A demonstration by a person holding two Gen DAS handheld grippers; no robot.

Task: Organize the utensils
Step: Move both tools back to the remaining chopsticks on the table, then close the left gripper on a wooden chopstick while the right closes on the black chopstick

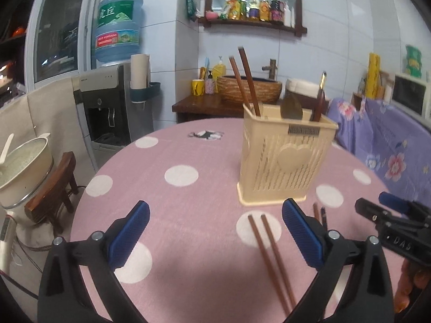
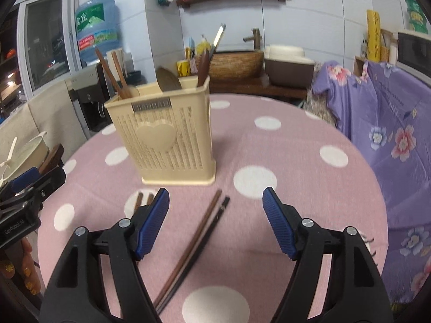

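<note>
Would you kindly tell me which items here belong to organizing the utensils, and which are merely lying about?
Part of the job:
- beige utensil holder, already holding chopsticks and spoons
- brown chopstick pair on the table
- brown and black chopstick pair on the table
- left gripper and right gripper, jaws open

Just lying about:
- water dispenser
- woven basin
- rice cooker

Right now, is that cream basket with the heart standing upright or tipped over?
Upright. The cream basket sits flat on its base on the pink dotted tablecloth, and the chopsticks inside poke up out of its open top.
</note>
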